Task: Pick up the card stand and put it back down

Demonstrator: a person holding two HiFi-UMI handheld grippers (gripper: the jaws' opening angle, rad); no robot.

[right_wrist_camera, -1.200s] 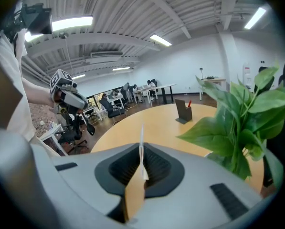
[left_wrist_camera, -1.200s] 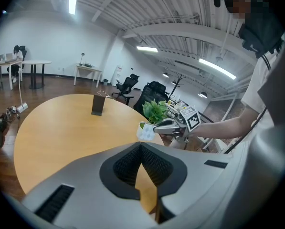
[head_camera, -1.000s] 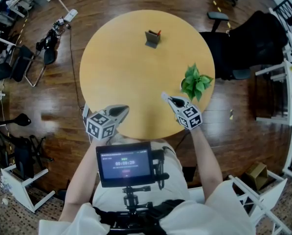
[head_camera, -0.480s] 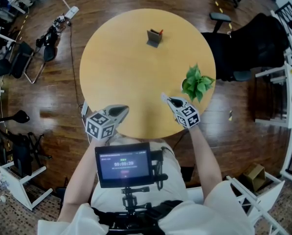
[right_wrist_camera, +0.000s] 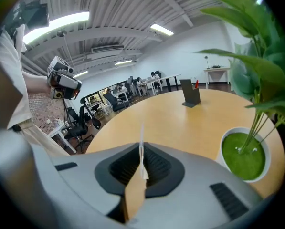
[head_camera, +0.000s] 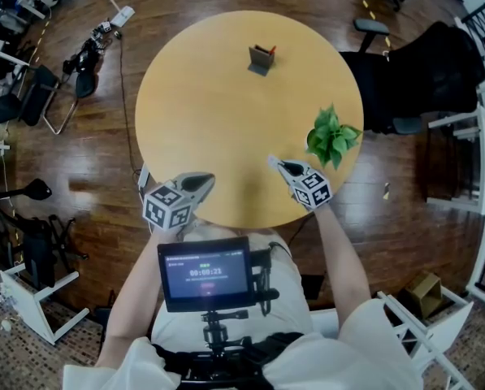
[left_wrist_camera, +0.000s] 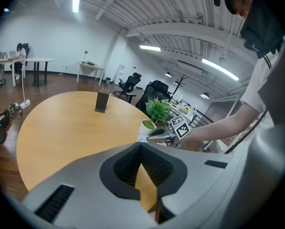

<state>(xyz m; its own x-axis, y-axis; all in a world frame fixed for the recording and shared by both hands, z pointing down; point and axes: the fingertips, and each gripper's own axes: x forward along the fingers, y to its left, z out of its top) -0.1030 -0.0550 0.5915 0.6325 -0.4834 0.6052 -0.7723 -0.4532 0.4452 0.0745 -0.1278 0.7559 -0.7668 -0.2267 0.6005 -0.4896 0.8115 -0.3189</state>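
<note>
The card stand point(head_camera: 261, 58) is a small dark grey piece standing upright on the round wooden table point(head_camera: 226, 128). It sits in the upper middle of the head view, near the table's far edge. Its flat base carries a slightly leaning panel, and a red bit point(head_camera: 272, 50) shows at its top corner (too small to identify).

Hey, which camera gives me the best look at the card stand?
The right gripper view: the card stand is largest there, upright and unobstructed. The left gripper view shows it smaller and darker; the head view, small from above.
</note>
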